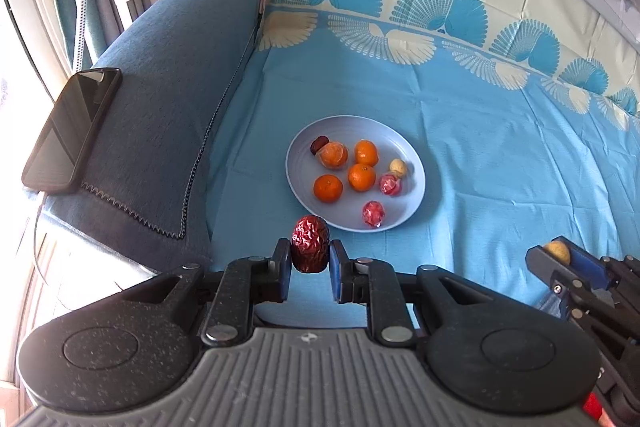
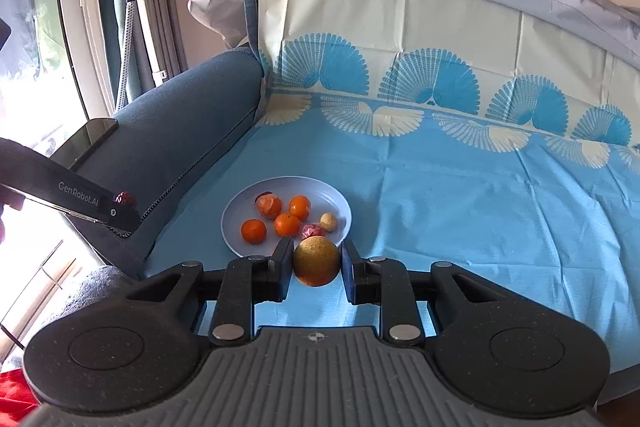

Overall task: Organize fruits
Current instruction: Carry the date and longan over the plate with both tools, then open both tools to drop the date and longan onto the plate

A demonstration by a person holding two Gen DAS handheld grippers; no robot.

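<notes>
Now, your left gripper (image 1: 310, 261) clamps a red date (image 1: 310, 243), your right gripper (image 2: 316, 263) a yellow-brown round fruit (image 2: 316, 261); lower both gently over the plate's (image 1: 408, 147) bare patches.

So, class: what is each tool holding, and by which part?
The left tool pinches a wrinkled dark red dried date by its sides. The right tool pinches a round yellow-brown fruit by its sides.
</notes>
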